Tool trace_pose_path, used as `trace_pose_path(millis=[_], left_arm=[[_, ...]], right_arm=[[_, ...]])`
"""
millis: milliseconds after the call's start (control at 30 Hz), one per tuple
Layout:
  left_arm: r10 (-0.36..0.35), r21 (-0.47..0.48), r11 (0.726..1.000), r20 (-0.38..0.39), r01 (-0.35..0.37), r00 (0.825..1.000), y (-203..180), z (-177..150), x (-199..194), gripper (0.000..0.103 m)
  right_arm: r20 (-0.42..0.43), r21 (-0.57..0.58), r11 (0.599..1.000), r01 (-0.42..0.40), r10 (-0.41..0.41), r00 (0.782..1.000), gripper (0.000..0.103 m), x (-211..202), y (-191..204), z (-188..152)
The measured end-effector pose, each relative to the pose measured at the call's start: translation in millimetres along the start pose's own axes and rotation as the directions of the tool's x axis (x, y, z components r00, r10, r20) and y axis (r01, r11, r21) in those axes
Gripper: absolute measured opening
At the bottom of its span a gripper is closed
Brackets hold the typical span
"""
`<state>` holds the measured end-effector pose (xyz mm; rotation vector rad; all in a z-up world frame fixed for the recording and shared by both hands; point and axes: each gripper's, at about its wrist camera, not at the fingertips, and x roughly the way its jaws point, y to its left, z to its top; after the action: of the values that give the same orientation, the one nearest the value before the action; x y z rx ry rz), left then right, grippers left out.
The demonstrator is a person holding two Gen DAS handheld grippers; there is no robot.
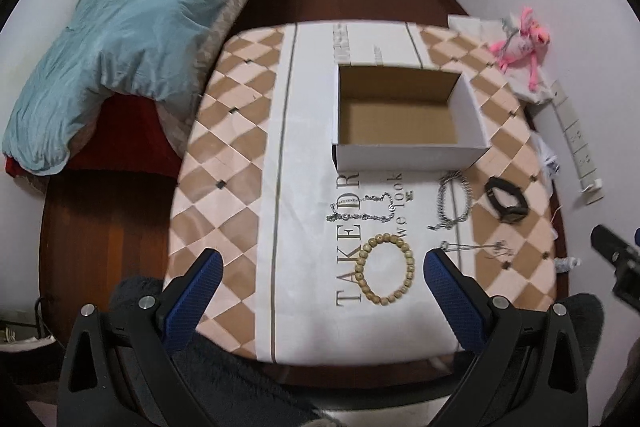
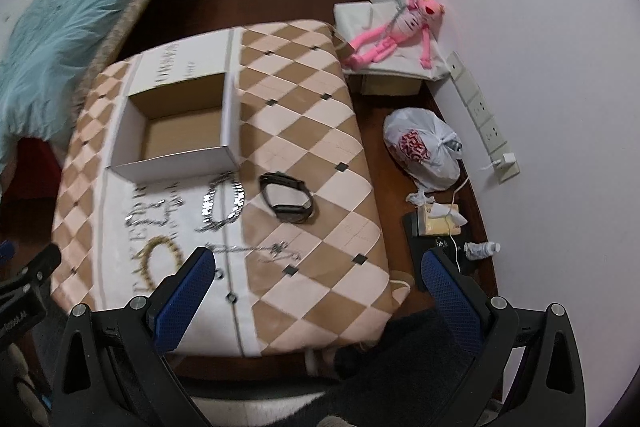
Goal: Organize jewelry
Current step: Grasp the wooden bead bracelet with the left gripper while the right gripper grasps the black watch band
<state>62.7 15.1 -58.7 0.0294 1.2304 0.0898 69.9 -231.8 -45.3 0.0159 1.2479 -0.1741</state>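
An empty white cardboard box (image 1: 412, 155) (image 2: 176, 165) stands on the checkered tablecloth (image 1: 224, 163) (image 2: 320, 147). In front of it lie a wooden bead bracelet (image 1: 385, 269) (image 2: 160, 261), a silver chain bracelet (image 1: 362, 211), a silver link bracelet (image 1: 454, 201) (image 2: 222, 201), a black watch (image 1: 506, 201) (image 2: 286, 201) and a thin silver necklace (image 1: 476, 247) (image 2: 256, 249). My left gripper (image 1: 322, 273) is open, above the near table edge, with the bead bracelet between its fingers. My right gripper (image 2: 318, 273) is open above the table's near right corner.
A bed with a blue blanket (image 1: 128, 39) lies to the left. A pink plush toy (image 2: 394, 27) rests on a white box by the wall. A plastic bag (image 2: 424, 149), tissues, a small bottle (image 2: 482, 249) and a power strip (image 2: 480, 115) sit on the floor to the right.
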Motion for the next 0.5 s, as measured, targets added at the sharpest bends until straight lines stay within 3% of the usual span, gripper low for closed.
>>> trace_pose_path(millis=[167, 333, 500], left_arm=[[-0.037, -0.002, 0.999, -0.095, 0.037, 0.995, -4.1, -5.5, 56.4, 0.099], [-0.057, 0.0, 0.998, -0.222, 0.058, 0.973, -12.4, -17.3, 104.5, 0.066], [-0.074, 0.01, 0.997, -0.288, 0.081, 0.955, -21.5, -27.5, 130.7, 0.057]], right_arm=[[-0.061, 0.045, 0.999, -0.005, 0.008, 0.998, 0.103, 54.2, -3.6, 4.8], [-0.112, 0.071, 0.998, -0.002, 0.01, 0.994, 0.101, 93.8, -10.6, 3.9], [-0.151, 0.088, 0.996, -0.009, 0.022, 0.988, 0.092, 120.2, -18.3, 6.3]])
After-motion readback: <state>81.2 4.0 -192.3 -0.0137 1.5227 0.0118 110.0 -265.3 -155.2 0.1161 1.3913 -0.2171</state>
